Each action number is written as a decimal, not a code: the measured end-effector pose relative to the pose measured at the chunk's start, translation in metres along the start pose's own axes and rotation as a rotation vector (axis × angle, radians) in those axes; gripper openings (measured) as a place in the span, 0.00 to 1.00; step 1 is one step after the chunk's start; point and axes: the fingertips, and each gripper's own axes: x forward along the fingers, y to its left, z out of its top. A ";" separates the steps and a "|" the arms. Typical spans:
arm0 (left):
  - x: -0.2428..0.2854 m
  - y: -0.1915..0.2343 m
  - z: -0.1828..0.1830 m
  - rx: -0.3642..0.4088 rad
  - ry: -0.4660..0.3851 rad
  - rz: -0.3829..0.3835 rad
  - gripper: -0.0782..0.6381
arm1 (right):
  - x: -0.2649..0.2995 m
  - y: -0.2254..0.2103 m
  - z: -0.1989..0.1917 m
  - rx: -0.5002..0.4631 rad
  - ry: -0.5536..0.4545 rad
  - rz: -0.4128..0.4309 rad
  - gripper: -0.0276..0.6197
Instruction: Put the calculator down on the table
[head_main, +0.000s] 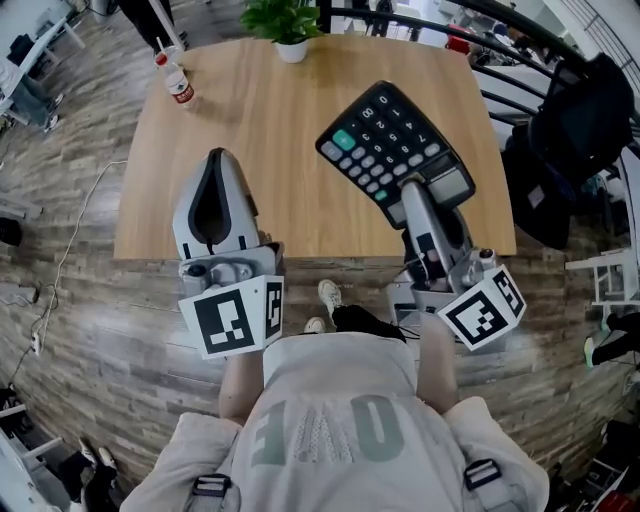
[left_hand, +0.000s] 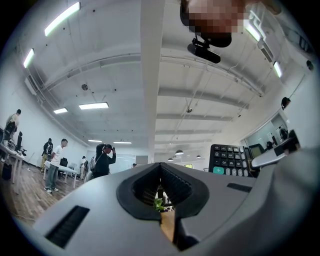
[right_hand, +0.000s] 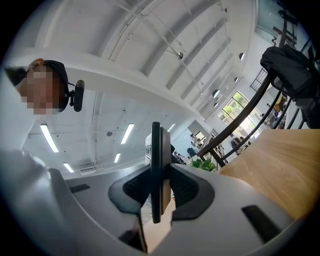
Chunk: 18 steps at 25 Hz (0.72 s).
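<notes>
Shirt (head_main: 340, 420): pale, with large mirrored letters, it filled the bottom of the head view, nearest the lens; two forearms (head_main: 240, 385) reached forward from it.
Cubes (head_main: 232, 318): one black-and-white marker cube sat at the rear of each tool, just ahead of the forearms.
Left hand-held gripper (head_main: 218, 158): its jaws were drawn together at the tips with nothing between them. In its own view only a thin slit below the tips let a sliver of green and wood show through. It hung over the near left edge of the counter (head_main: 270, 130).
Right hand-held gripper (head_main: 410, 192): its jaws were clamped narrow on the calculator (head_main: 385, 140), which stood edge-on as a thin dark slab between the pads in its own view.
Calculator: black, keys facing up, gripped at its display end. It was tilted, its far end pointing away and leftward over the right half of the counter. The left gripper view showed it against the ceiling, so it was held in the air, not lying on the wood.
Counter: light wood, roughly square.
Bottle (head_main: 178, 85): clear with a red label, near the far left corner.
Plant (head_main: 285, 20): green leaves in a white pot at the middle of the far edge.
Floor (head_main: 90, 330): grey-brown planks, with a pale cable (head_main: 75, 230) trailing left of the counter and a shoe (head_main: 328, 295) just past its near edge.
Jacket (head_main: 580, 130): dark, hanging just right of the counter.
People (left_hand: 102, 160): several stood far off in the left gripper view, under strip lights.
</notes>
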 end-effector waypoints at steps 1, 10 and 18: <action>0.009 -0.003 -0.002 0.003 -0.001 0.003 0.12 | 0.007 -0.007 0.004 0.002 0.001 0.007 0.20; 0.050 0.001 -0.013 0.027 0.007 0.060 0.12 | 0.056 -0.039 0.019 0.006 0.056 0.056 0.20; 0.053 0.013 -0.011 0.039 0.001 0.073 0.12 | 0.067 -0.037 0.019 -0.038 0.087 0.070 0.20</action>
